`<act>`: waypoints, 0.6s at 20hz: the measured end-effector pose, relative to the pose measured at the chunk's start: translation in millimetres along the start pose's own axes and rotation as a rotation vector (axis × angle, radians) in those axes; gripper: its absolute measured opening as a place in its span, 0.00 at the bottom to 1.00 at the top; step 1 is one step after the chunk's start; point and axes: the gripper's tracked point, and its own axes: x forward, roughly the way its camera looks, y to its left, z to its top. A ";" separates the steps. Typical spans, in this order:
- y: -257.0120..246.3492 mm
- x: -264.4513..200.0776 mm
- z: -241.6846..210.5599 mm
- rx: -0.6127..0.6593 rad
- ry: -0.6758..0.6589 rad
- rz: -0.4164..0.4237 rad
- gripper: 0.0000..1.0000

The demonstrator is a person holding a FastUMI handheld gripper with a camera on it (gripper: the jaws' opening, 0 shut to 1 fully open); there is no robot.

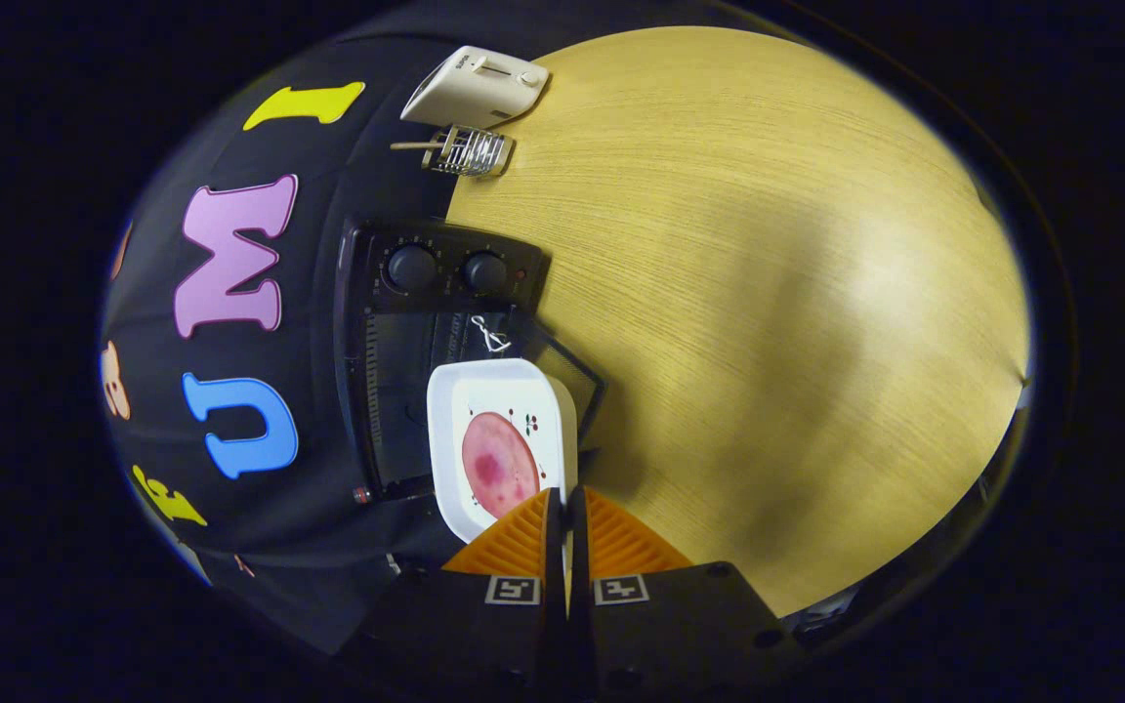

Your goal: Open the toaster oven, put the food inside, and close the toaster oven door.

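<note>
The round table top (768, 293) is finished in light wood grain with a satin sheen. The black toaster oven (406, 332) is cased in matt material, with 2 dark knobs. The white rectangular tray (455, 410) appears as smooth glossy plastic. The small rack (468, 150) is formed of bright metal wire. The gripper (565, 508) fingers are ribbed.
</note>
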 end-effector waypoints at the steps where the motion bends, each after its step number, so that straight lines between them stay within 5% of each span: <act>1: 5.8 11.6 -2.7 0.034 -0.035 -0.008 0.06; 12: 76.8 105.9 -12.8 0.236 -0.274 0.007 0.06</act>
